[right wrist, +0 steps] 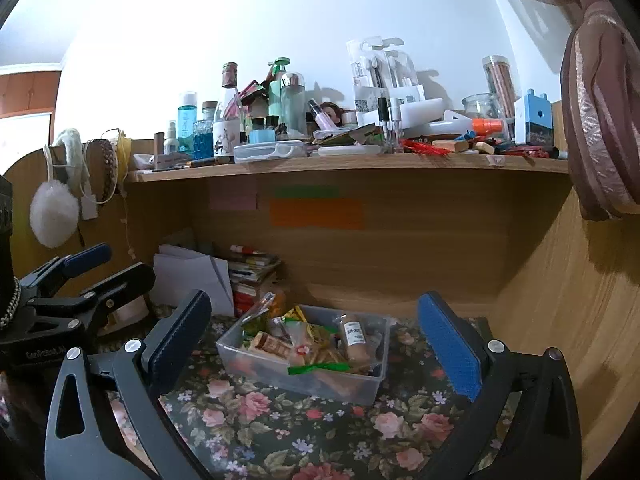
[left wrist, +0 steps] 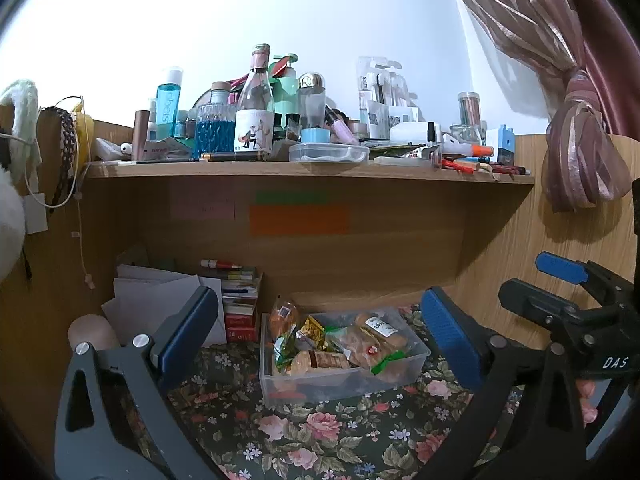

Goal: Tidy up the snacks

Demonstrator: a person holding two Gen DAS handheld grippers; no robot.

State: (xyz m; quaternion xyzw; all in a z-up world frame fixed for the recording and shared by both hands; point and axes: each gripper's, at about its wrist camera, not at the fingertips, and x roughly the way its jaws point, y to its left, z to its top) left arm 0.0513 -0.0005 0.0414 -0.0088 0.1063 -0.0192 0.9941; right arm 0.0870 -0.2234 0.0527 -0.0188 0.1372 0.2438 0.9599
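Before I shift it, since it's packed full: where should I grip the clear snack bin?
Probably by the bin's two short end walls, one gripper each, coming from the front. The rim stands clear of the snacks, and both the left gripper and right gripper are open, flanking it.

The clear plastic bin at the back of the desk looks smooth and faintly frosted; the snack packets inside are glossy, crinkled film. Under it lies a floral cloth with a slight sheen, possibly oilcloth. The shelf and the desk's walls are matt wood-grain laminate. On the shelf's front edge a lidded plastic case is translucent, and the bottles behind it are shiny glass. At the right edge hangs a satiny, striped curtain.
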